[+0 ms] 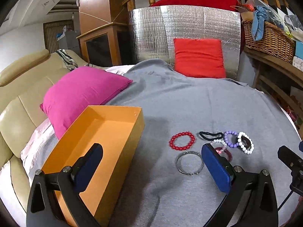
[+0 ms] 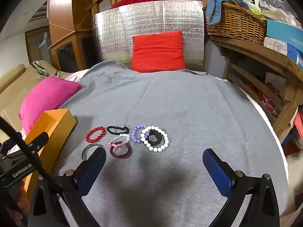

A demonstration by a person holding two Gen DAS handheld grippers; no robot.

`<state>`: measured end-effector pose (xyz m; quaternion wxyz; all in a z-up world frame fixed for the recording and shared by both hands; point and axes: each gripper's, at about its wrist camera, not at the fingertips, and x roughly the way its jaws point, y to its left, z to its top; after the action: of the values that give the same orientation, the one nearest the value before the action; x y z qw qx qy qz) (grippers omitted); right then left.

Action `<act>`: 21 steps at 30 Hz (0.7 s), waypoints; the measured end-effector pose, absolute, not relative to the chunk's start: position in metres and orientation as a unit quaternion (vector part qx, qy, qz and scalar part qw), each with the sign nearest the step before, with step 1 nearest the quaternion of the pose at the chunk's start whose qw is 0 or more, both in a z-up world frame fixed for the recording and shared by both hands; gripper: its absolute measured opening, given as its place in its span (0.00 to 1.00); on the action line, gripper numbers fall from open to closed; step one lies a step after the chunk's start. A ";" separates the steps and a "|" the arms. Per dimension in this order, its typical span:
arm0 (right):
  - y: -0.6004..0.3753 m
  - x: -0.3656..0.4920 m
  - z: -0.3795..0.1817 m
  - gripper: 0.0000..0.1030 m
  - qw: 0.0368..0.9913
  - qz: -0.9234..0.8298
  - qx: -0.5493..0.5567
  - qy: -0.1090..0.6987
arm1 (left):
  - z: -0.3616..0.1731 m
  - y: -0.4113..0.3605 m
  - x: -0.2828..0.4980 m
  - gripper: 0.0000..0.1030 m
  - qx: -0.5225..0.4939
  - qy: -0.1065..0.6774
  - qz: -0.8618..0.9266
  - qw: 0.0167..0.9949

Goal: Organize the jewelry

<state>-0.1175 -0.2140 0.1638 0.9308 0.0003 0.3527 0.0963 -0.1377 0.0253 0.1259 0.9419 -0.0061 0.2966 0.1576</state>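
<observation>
Both the left gripper [image 1: 151, 162] and right gripper [image 2: 154, 167] gape wide and empty above beaded bracelets [image 2: 126, 139] beside an open orange cardboard box [image 1: 98, 151].

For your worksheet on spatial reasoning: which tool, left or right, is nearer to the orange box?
Left. The left tool is open, with one finger over the orange box. The right tool, also open, hovers over the grey blanket with the box off to its left.
</observation>
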 end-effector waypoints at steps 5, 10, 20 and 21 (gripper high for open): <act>-0.214 -0.115 0.165 1.00 0.931 0.100 0.006 0.351 | 0.125 0.026 -0.136 1.00 -0.009 0.297 0.157 0.942; -0.212 -0.114 0.164 1.00 0.931 0.102 0.000 0.350 | 0.125 0.025 -0.134 1.00 -0.007 0.297 0.156 0.942; -0.229 -0.103 0.157 1.00 0.926 0.099 0.012 0.365 | 0.117 0.024 -0.122 1.00 -0.009 0.320 0.148 0.936; -0.231 -0.098 0.153 1.00 0.923 0.097 0.014 0.373 | 0.114 0.025 -0.120 1.00 -0.011 0.325 0.145 0.934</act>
<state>-0.0984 -0.2312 0.1531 0.9226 0.0137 0.3732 0.0966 -0.1202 0.0254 0.1141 0.9345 -0.0114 0.3249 0.1452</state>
